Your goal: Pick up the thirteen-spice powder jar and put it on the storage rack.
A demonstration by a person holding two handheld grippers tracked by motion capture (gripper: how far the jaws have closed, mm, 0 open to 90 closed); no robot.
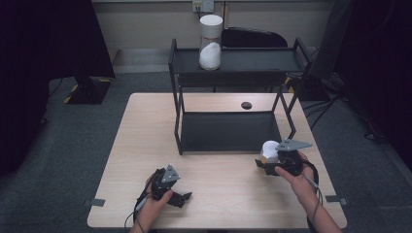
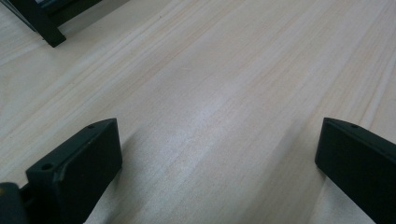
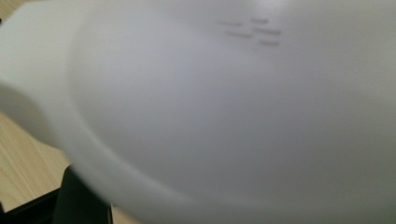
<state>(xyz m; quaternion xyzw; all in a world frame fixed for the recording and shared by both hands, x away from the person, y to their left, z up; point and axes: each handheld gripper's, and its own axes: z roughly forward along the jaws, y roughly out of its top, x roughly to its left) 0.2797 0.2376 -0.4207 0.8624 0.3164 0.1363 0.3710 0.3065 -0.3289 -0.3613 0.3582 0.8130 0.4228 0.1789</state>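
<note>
My right gripper hangs just above the table near its right edge, in front of the black rack's right leg. It is shut on a white container with a rounded top and a yellowish side. Up close in the right gripper view, that white container is a smooth blurred surface with faint embossed marks, and one black jaw peeks out beneath it at the lower left. My left gripper rests on the table at the front left with its jaws pointing right. In its own view the left gripper stands open over bare wood.
A black two-tier rack stands at the table's far middle, with a lower tray and an upper shelf. A clear jar with a white lid and white powder stands on the upper shelf. A small black disc lies behind the rack.
</note>
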